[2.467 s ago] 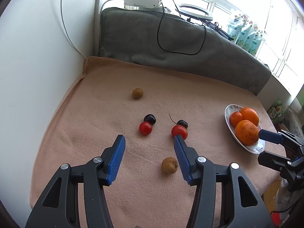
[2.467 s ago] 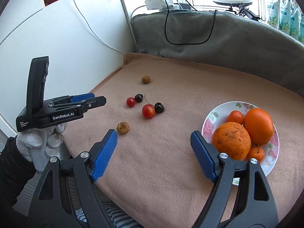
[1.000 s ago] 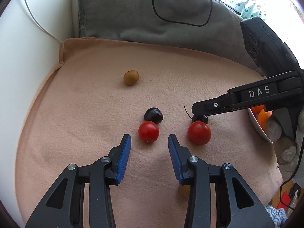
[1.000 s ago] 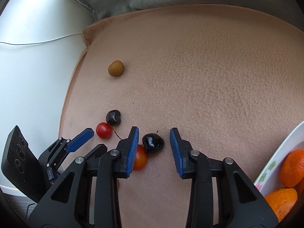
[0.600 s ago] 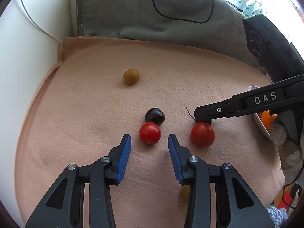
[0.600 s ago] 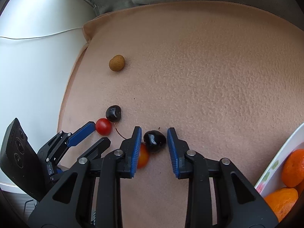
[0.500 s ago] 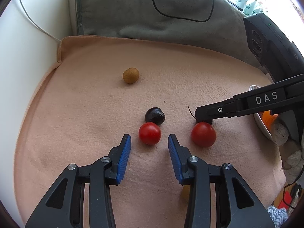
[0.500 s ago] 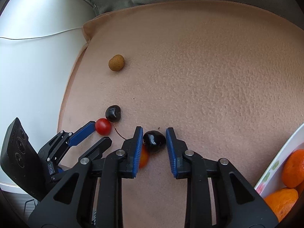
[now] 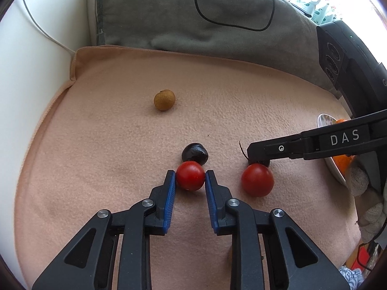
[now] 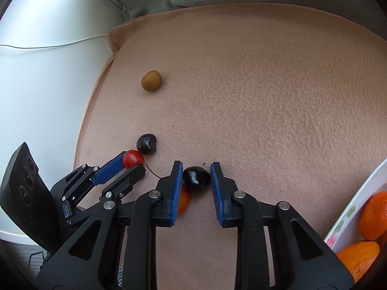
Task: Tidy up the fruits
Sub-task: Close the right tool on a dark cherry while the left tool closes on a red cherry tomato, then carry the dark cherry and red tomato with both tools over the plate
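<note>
A peach blanket covers the tabletop and fills both views, with a grey cushion along the top of the frame. At the right edge of the right wrist view a flowered plate holds oranges.

The left tool, wider apart half a second ago, has now clenched on a red cherry tomato at centre frame, blue pads pressed on both its sides. The right tool has likewise tightened and now grasps a dark cherry at lower centre of its view. Both fruits appear to rest on the blanket, not yet lifted.

So both pickups look secured at once, and carrying them to the plate seems the likely next step.

Left loose are a second tomato, a second dark cherry touching the gripped tomato, and a small brown fruit in the upper left.
</note>
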A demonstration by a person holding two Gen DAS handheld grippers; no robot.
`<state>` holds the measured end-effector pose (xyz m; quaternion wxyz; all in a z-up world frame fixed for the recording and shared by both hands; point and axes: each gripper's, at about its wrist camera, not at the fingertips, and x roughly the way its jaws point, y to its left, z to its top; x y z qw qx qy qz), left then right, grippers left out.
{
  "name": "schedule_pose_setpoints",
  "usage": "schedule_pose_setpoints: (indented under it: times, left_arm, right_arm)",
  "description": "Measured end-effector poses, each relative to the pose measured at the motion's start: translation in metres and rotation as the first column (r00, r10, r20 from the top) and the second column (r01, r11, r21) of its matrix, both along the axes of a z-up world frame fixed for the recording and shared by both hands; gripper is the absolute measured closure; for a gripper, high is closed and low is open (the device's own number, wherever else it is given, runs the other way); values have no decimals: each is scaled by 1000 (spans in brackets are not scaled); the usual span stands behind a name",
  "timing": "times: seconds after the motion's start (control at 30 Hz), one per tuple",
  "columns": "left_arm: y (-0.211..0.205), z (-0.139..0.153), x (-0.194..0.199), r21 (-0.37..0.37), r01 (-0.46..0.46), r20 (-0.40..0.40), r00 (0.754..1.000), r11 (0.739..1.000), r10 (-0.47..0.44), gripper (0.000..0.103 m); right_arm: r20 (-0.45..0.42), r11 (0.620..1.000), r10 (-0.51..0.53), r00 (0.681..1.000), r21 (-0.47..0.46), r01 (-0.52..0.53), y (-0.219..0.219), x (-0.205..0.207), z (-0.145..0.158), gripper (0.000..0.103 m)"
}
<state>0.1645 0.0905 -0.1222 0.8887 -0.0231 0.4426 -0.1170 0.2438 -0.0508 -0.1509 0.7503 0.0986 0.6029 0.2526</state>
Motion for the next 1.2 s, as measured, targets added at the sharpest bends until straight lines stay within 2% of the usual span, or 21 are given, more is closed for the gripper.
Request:
schedule_pose_setpoints:
  times: [0.6, 0.93, 1.2]
  left_arm:
    - [5, 15, -20, -20, -16, 33, 999, 1000, 16, 80]
    - [-8, 26, -25, -24, 1, 56, 998, 1000, 1, 80]
    - [-26, 38, -30, -33, 41, 84, 996, 999, -38, 80]
  right_arm:
    - [57, 1000, -14, 998, 20, 13, -13, -9, 19, 79]
    - [75, 999, -21, 997, 33, 18, -22, -15, 28, 79]
    - [131, 1000, -15, 991, 21, 12, -40, -28, 47, 79]
